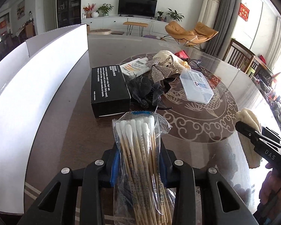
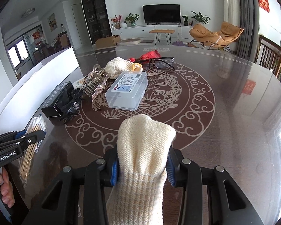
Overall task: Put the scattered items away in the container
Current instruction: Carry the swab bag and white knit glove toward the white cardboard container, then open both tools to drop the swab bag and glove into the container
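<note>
My left gripper (image 1: 138, 166) is shut on a clear bag of cotton swabs (image 1: 136, 150), held above the dark table. My right gripper (image 2: 142, 170) is shut on a cream knitted glove (image 2: 144, 146), also lifted off the table; the same glove (image 1: 250, 121) shows at the right edge of the left wrist view. A white open box (image 1: 37, 71) stands along the table's left side. Scattered ahead lie a black carton (image 1: 107, 90), a black hair bow (image 1: 148, 91), a rhinestone hair claw (image 1: 159, 69), a clear plastic case (image 1: 195, 83) and a second cream glove (image 2: 119, 66).
A white tube (image 1: 134, 66) lies behind the black carton. Glasses (image 2: 159, 61) and a red packet (image 2: 149, 54) sit at the far side of the table (image 2: 224, 103). Wooden chairs (image 2: 269, 54) stand at the right edge. A person's hand (image 2: 1, 183) grips the left tool's handle.
</note>
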